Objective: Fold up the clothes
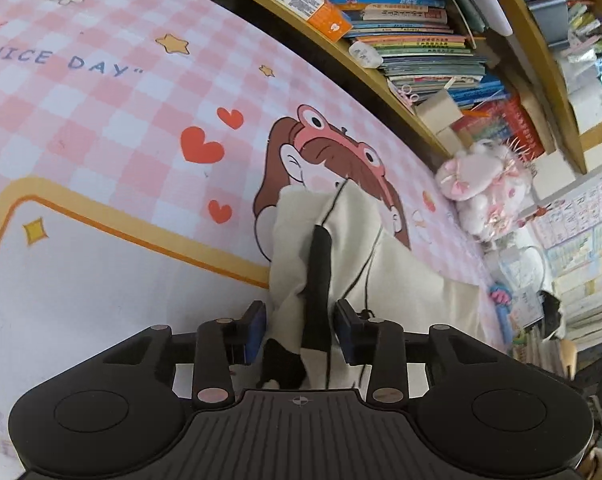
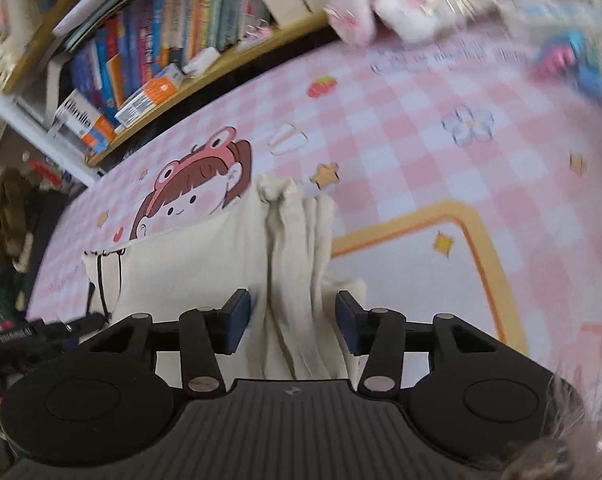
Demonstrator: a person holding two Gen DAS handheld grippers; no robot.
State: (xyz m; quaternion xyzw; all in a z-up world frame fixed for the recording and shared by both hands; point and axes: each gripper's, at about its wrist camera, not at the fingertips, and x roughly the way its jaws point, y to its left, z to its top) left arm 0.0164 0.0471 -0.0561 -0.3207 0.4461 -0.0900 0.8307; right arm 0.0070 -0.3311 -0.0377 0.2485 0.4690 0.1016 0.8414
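The cream garment lies on the pink checked worktop, partly covering the printed cartoon girl, and both grippers sit at its near edge. In the left wrist view, bunched cream cloth with a black strip and thin black cords runs up between the fingers of the left gripper; its blue pads stand apart with a visible gap on either side of the fabric, so the jaws are open and not clamped on it. In the right wrist view, a pleated, gathered fold of the same garment passes between the fingers of the right gripper; its pads also stand wide of the cloth, so it too is open around the fold rather than pinching it. Both grippers point low across the worktop toward the back, the left one tilted so the surface slopes to the right, the right one tilted the other way. In the right view the left gripper's black body shows at the far left, just beside the garment's corner with the black cords. Behind the worktop runs a wooden shelf packed with books, and a pink and white plush toy sits at the back of the worktop, well apart from the garment.
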